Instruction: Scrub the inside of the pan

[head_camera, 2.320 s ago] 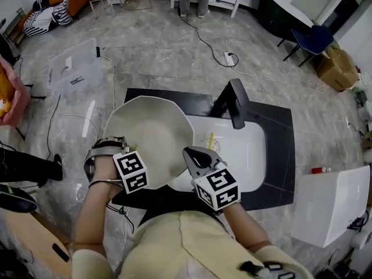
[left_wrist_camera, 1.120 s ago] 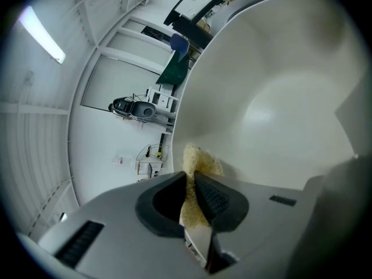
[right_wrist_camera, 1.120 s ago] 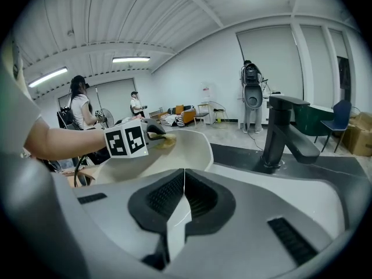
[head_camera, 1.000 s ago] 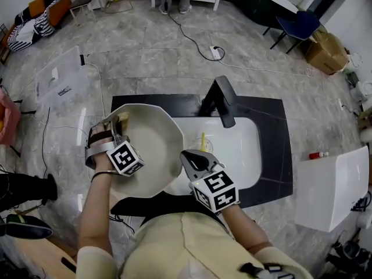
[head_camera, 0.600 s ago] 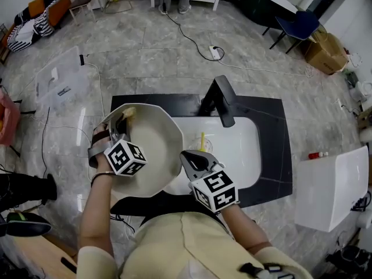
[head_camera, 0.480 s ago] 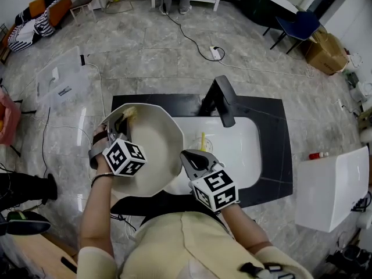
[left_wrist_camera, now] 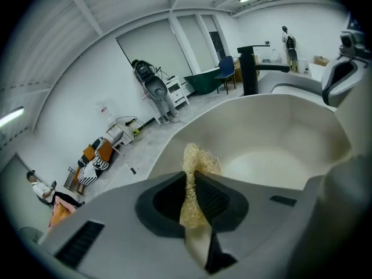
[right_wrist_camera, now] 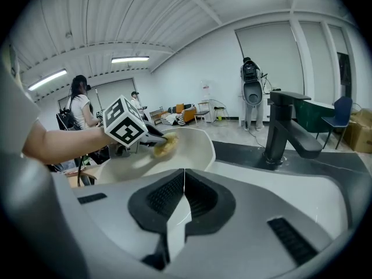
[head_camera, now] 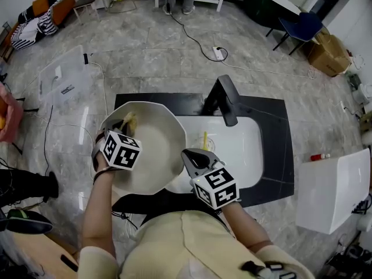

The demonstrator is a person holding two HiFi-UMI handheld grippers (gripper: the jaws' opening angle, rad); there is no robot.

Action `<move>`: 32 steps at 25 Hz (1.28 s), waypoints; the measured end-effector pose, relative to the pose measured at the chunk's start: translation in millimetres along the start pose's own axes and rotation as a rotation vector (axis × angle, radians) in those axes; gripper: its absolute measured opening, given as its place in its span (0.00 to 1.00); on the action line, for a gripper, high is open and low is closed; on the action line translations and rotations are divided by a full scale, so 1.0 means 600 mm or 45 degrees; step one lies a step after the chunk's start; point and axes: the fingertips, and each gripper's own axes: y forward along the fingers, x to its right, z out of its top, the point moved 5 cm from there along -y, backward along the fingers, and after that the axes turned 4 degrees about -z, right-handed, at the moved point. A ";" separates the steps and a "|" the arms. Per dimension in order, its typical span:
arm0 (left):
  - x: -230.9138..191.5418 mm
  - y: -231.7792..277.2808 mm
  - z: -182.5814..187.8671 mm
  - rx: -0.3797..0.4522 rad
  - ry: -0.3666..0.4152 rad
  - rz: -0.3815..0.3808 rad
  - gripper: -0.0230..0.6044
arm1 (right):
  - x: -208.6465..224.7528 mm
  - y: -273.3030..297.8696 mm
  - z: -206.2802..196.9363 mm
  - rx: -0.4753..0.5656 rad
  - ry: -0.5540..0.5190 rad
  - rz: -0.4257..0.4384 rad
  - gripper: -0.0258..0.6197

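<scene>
Clamps a yellow fibrous scrub pad [left_wrist_camera: 196,161] in the left gripper [head_camera: 125,124], jaws clenched tight on it, frayed end poking out past the tips. Holds that pad against the inner wall of the pan [head_camera: 156,151], at the far-left side just under the rim. Pinches the pan's near-right rim with the right gripper [head_camera: 194,157], jaws closed on the thin cream edge. Big cream pan, octagonal rim, open side up, over the left end of the white sink [head_camera: 244,156] and the black counter [head_camera: 280,133], overlapping both. Pale inside, pad touching only the upper wall, not the bottom. Just right of the pan, a thin yellow stick-like item [head_camera: 204,140] in the sink basin; cannot tell what. Behind the basin, a black faucet [head_camera: 225,100], spout reaching over the sink. Between the counter and a white box [head_camera: 331,193] at right, a small red-and-white item [head_camera: 317,154], too small to name. Beyond the counter, grey marble floor [head_camera: 163,45] with a white power strip [head_camera: 220,53] and its cable, plus a clear plastic bin [head_camera: 65,74] at left. In the right gripper view, other people in the background, well apart from the sink.
</scene>
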 end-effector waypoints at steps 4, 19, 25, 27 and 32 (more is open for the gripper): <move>0.014 0.022 -0.018 -0.094 -0.006 -0.040 0.11 | 0.000 -0.001 -0.001 0.001 -0.001 -0.002 0.06; 0.058 0.070 0.004 -0.127 0.080 -0.155 0.11 | 0.009 -0.021 -0.017 0.001 0.026 -0.035 0.06; 0.098 0.068 0.035 -0.080 0.197 -0.263 0.11 | 0.014 -0.027 -0.023 0.000 0.037 -0.044 0.06; 0.118 0.066 0.042 -0.072 0.257 -0.309 0.11 | 0.016 -0.028 -0.024 0.004 0.038 -0.044 0.06; 0.158 0.054 0.050 -0.061 0.366 -0.415 0.11 | 0.017 -0.030 -0.026 0.007 0.034 -0.041 0.06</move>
